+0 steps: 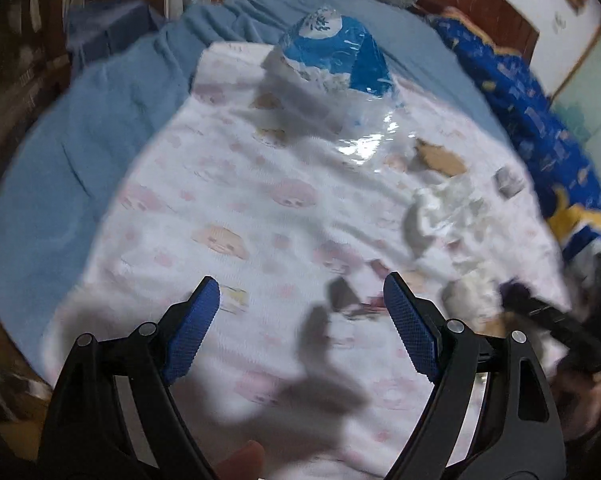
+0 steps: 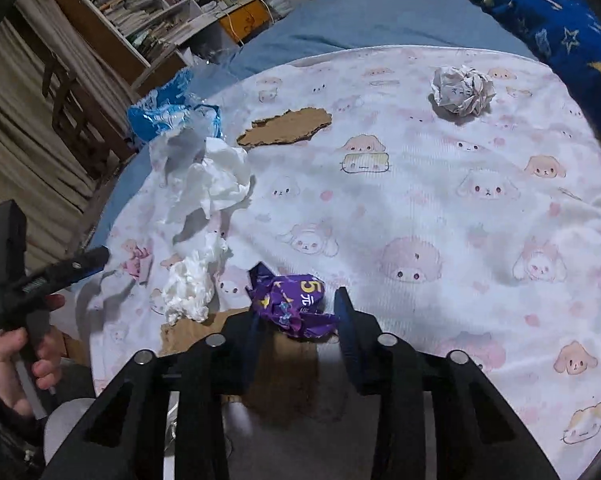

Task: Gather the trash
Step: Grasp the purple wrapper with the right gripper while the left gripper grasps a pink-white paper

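A crumpled purple wrapper (image 2: 292,300) lies on the white animal-print blanket (image 2: 420,200), partly over a cardboard piece (image 2: 284,368). My right gripper (image 2: 298,312) is shut on the wrapper, with a pad against each side. My left gripper (image 1: 300,292) hangs open over bare blanket (image 1: 220,184) with nothing between its fingers. More trash is scattered about: white tissue (image 2: 212,184), a smaller tissue wad (image 2: 192,284), a torn cardboard strip (image 2: 284,126), a crumpled paper ball (image 2: 462,90) and a blue plastic bag (image 1: 332,52).
The blanket lies on a blue bedsheet (image 1: 112,120). A dark blue star-print quilt (image 2: 548,20) runs along the right side. A bookshelf (image 2: 140,8) and a wooden chair (image 2: 76,120) stand left of the bed. A person's hand (image 2: 20,344) holds the left tool.
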`<state>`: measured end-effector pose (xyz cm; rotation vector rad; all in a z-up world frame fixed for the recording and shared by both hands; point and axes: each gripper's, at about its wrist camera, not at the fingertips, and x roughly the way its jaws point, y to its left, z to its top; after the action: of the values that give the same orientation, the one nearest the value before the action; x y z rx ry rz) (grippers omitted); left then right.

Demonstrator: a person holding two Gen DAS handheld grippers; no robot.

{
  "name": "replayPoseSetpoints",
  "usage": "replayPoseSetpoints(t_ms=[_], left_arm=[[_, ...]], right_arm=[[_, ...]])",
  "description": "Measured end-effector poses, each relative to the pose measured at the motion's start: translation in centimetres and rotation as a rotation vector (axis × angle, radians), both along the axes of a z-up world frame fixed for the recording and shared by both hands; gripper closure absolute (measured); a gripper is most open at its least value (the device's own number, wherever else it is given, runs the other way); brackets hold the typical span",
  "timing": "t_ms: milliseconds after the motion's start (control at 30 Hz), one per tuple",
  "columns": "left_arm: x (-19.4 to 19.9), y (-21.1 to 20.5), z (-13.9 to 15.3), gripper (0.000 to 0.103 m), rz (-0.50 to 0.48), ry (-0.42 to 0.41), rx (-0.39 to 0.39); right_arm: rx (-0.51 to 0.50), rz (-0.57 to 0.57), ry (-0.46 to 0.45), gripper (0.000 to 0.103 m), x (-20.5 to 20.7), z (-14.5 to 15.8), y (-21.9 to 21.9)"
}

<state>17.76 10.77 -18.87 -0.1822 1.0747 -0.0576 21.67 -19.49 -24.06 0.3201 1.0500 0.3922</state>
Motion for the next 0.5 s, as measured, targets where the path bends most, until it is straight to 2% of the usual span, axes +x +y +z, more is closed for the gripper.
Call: replayPoseSetpoints(t_ms=[33, 100, 167, 300, 500], left_arm=[[0.1, 0.0, 0.0, 0.019, -0.012, 0.001, 0.021], [0.1, 0.1, -0.2, 0.019, -0.026, 0.01, 0.005], [0.3, -0.2, -0.6, 0.019, -0.046, 0.025, -0.004], [0.6, -2.2, -1.0, 0.019, -0.112, 0.018, 0.039], [1.5, -4.4, -1.2, 0.019, -0.168, 0.002, 0.056]], right_arm=[[0.009, 0.001, -0.003, 0.072, -0.1, 0.1, -0.2], [0.018, -0.005, -0.015, 0.074, -0.5, 0.7, -0.7], [0.035, -0.018, -0.022, 0.08, -0.9, 1.3, -1.4], [0.069, -0.043, -0.054, 0.08, -2.4, 3.4, -3.1], [0.072, -0.055, -0.074, 0.08, -5.0, 5.2, -4.8]])
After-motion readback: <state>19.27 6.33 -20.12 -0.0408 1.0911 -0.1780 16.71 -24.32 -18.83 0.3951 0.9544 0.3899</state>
